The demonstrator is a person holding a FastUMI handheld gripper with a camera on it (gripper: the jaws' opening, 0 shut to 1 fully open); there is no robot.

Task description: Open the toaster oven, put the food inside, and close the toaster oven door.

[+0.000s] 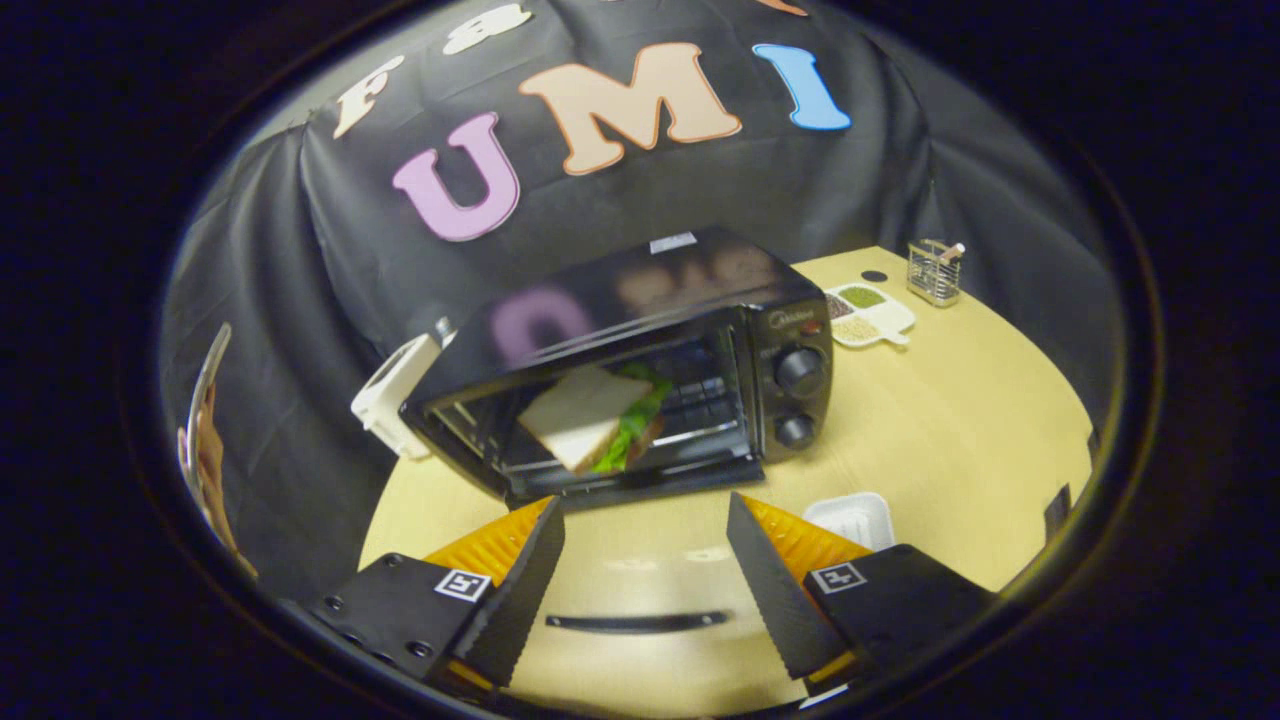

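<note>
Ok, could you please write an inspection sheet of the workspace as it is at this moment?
Surface: pale wooden table, round edge.
Job's things: toaster oven with its door folded down open; sandwich already inside on the rack.
Clutter: white tray beside the door; divided dish and wire holder beyond the oven; white object at the oven's far side, kind unclear.
Gripper: gripper open and holding nothing, fingers apart over the door, door handle between them.
Cables: nothing seen.
Surroundings: black cloth wall behind the table.
</note>
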